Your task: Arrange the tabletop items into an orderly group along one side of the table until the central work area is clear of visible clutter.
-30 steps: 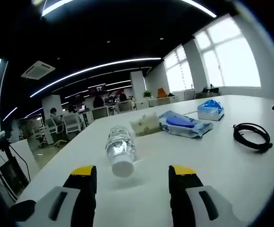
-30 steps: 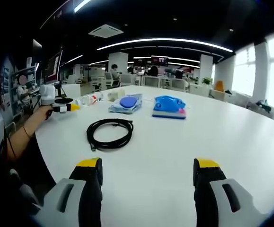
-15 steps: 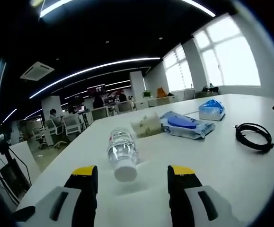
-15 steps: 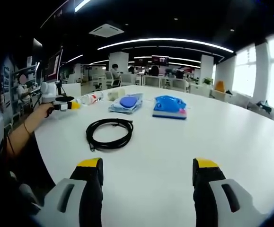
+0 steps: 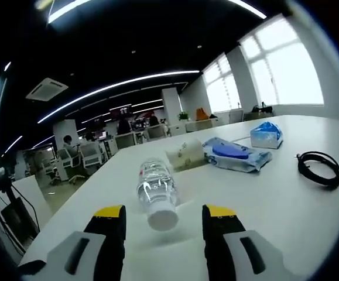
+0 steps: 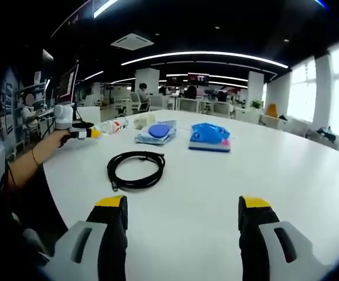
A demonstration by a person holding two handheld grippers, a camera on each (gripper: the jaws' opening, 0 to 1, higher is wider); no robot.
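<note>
Two pairs of fingers, both spread apart and holding nothing. My left gripper [image 5: 160, 219] hangs low over the white table [image 5: 263, 199], and a clear water bottle [image 5: 156, 191] lies on its side just ahead, its white cap end pointing back toward me and sitting between my yellow-tipped fingers [image 5: 108, 218] without touching either. Beyond the bottle lies a pale roll-shaped packet [image 5: 185, 153], then a blue wipes pack [image 5: 235, 155], then a smaller blue tissue pack [image 5: 265, 134], in a loose row. A coiled black cable [image 5: 320, 168] lies apart from them, to the right in the left gripper view.

My right gripper [image 6: 181, 213] hovers above a bare stretch of table, well short of the cable [image 6: 136, 170]. Past it lie the wipes pack [image 6: 156, 132] and the tissue pack [image 6: 209, 136], side by side. Far left in the right gripper view, my left hand [image 6: 57, 140] holds the other gripper near the bottle [image 6: 113, 124].
</note>
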